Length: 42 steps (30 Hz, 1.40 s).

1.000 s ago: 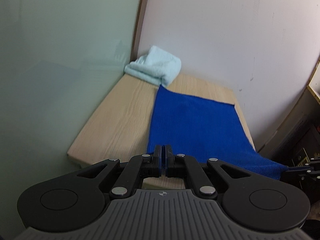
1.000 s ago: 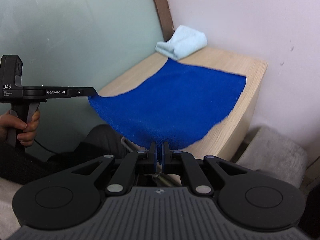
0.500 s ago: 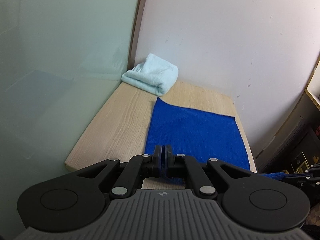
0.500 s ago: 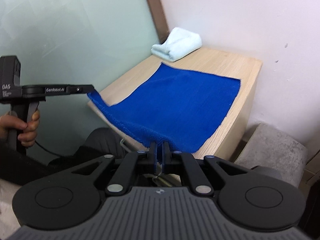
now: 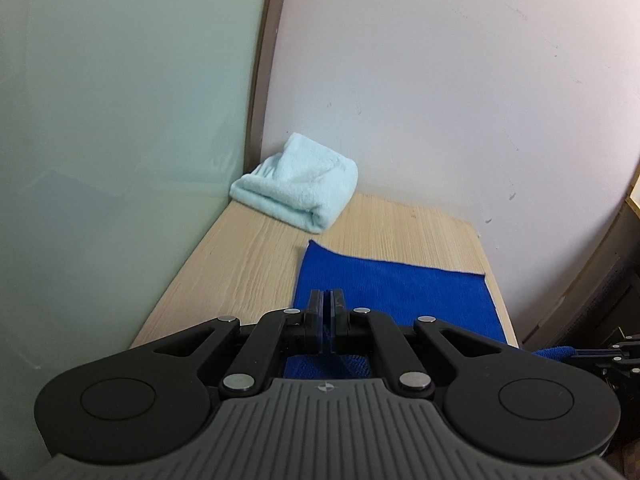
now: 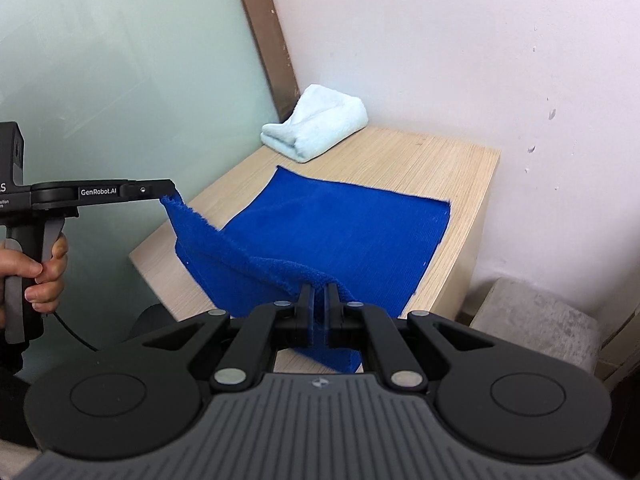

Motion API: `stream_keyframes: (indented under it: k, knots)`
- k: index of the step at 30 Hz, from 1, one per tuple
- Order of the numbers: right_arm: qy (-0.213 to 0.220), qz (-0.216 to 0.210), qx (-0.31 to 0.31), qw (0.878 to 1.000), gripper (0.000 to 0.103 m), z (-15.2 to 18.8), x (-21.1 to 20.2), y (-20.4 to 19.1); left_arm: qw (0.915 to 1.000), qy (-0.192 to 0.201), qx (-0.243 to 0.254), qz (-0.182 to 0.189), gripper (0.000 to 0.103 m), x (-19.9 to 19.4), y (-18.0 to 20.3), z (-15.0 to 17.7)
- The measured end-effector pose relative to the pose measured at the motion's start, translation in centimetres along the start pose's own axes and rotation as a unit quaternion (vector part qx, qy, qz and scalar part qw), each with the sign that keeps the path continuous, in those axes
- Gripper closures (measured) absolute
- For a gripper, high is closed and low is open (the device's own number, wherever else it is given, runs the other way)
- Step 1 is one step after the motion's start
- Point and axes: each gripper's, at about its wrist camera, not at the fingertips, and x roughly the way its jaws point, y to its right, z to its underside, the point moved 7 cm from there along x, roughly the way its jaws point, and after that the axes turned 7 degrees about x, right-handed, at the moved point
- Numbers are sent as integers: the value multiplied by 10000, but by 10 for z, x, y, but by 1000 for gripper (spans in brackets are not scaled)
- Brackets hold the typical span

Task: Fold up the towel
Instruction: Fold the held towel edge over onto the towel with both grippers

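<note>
We hold the blue towel (image 6: 344,232) by its two near corners, raised off the table (image 6: 460,168); the far half lies flat on the wood.

**Risks, left to right**

- The left hand-held gripper (image 6: 170,194) is pressed together on only the tip of the left corner. If we pull sideways or lift fast, that corner can slip out and the fold collapses.
- The edge between the two grips sags and curls. If we carry it forward slack, we judge that the raised half will land creased, not flat.
- The right hand-held gripper (image 6: 319,312) pinches the right corner, with cloth hanging below the jaws. If one hand leads the other, the near edge will meet the far edge crooked.
- The far half is unweighted. Dragging instead of lifting can slide the whole towel toward the folded pale towel (image 6: 316,126) at the back corner.

**Surface and room**

- The table is light wood grain, smooth, and small; the towel covers much of its right part.
- A frosted glass panel (image 5: 120,120) stands at the left, with a brown frame post (image 6: 264,36) in the corner.
- A white scuffed wall (image 5: 460,100) runs behind and to the right.
- A grey padded stool (image 6: 536,320) sits low at the right of the table.
</note>
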Motion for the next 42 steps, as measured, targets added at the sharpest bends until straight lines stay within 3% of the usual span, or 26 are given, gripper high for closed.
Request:
stream_keyframes:
  k: [20,42]
  knots:
    - [5,205,83,9998,98,-39,52,37,9993,-339,167,-76,99,81,2,-35]
    - [-62,272,180,9994,98,-57,78,56,9979,-627,76,-108,99,128,-1,-43]
